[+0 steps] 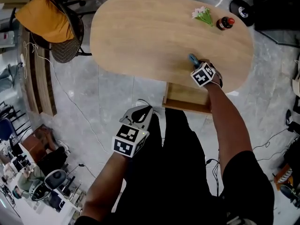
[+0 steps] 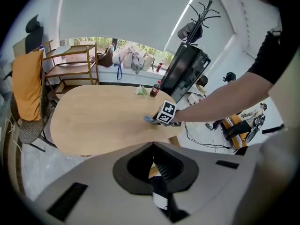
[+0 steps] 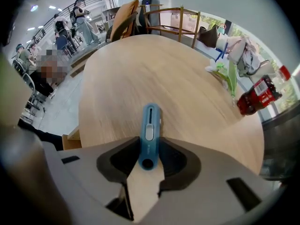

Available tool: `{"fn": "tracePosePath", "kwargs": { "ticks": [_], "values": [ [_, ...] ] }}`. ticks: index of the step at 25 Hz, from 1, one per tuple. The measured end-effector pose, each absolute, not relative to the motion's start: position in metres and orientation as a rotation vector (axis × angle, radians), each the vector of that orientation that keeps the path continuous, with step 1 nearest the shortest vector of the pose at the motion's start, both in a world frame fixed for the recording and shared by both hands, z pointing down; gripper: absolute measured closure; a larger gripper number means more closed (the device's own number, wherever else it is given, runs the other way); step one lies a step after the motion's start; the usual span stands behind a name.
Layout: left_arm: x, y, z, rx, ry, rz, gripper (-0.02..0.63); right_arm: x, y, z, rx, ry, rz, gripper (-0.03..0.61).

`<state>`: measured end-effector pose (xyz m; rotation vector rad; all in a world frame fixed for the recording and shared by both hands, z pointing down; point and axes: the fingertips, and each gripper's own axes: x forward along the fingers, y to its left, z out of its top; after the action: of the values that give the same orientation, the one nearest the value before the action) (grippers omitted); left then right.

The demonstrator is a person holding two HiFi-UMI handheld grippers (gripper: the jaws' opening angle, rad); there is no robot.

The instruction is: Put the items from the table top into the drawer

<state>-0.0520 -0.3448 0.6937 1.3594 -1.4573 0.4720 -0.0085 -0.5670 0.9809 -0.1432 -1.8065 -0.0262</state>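
Note:
A blue box cutter lies near the front edge of the oval wooden table. My right gripper points steeply down over it. The jaws stand open on either side of the cutter's near end. At the table's far right are a small red-capped bottle and a green-and-white sprig. The wooden drawer stands pulled out under the table's front edge. My left gripper hangs below table height over the floor, its jaw tips together with nothing held.
A chair draped with orange cloth stands at the table's far left. A black stand and wooden shelving lie beyond the table. Cables trail over the grey floor. The person's legs are right behind the drawer.

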Motion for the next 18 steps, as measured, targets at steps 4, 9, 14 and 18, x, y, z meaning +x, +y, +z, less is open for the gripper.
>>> {"fn": "tracePosePath", "kwargs": {
  "ticks": [4,9,14,18],
  "values": [
    [-0.053,-0.343,0.695,1.37,-1.448,0.484,0.609,-0.009,-0.568,0.976,-0.129,-1.816,-0.028,0.457],
    [-0.057,-0.347,0.692,1.403,-1.447,0.497,0.609,-0.006,-0.56,0.941,-0.044,-1.914,0.108,0.459],
    [-0.053,-0.346,0.695,1.439,-1.426,0.506,0.609,0.034,-0.498,0.915,-0.109,-1.952,0.167,0.459],
    [-0.046,-0.331,0.702,1.458,-1.388,0.525,0.609,0.083,-0.416,0.933,-0.278,-1.845,0.215,0.459]
  ]
}}
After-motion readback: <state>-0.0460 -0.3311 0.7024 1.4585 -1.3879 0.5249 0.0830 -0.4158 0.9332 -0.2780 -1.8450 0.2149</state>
